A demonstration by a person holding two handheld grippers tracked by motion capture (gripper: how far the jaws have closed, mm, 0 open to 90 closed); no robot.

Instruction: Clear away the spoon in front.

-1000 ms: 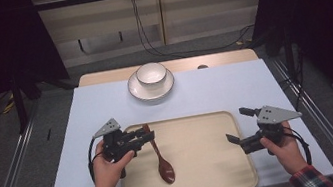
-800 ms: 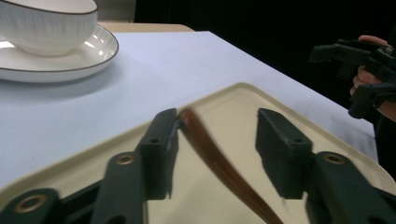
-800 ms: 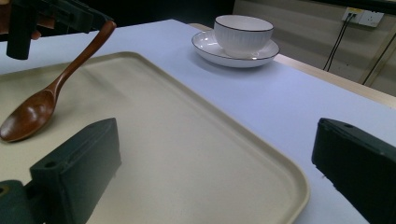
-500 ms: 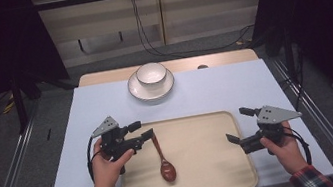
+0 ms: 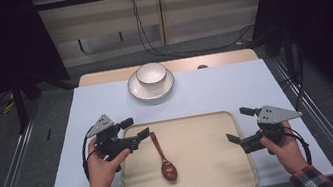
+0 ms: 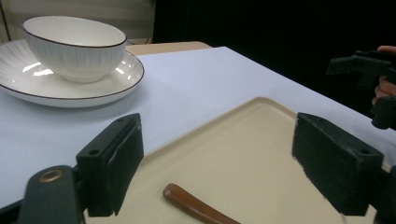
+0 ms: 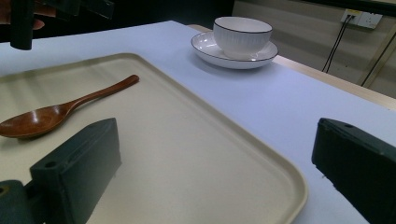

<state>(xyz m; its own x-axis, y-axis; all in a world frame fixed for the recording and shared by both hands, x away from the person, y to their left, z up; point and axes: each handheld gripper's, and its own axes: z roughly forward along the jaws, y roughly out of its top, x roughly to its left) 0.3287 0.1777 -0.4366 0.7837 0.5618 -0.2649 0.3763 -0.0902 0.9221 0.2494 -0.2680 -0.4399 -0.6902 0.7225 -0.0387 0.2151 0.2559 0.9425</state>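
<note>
A brown wooden spoon (image 5: 162, 156) lies on the beige tray (image 5: 208, 178), handle toward the far side. My left gripper (image 5: 135, 127) hovers at the tray's far left corner, just left of the handle's end. Its jaws have just been opening and now stand wide. In the left gripper view the handle's tip (image 6: 189, 204) rests on the tray (image 6: 243, 149) low between the jaws of that gripper (image 6: 224, 161), touching neither pad. My right gripper (image 5: 238, 125) is open and empty over the tray's right rim. The right gripper view shows the spoon (image 7: 56, 112) beyond its own open gripper (image 7: 219, 172).
A white bowl (image 5: 151, 73) sits on a white plate (image 5: 136, 89) at the table's far middle, on the pale blue mat (image 5: 214, 91). Cables hang behind the table. Metal rails run along both sides of the table.
The left gripper let go of the spoon's handle and opened wide. The spoon settled flat on the tray. The right gripper has not moved.
</note>
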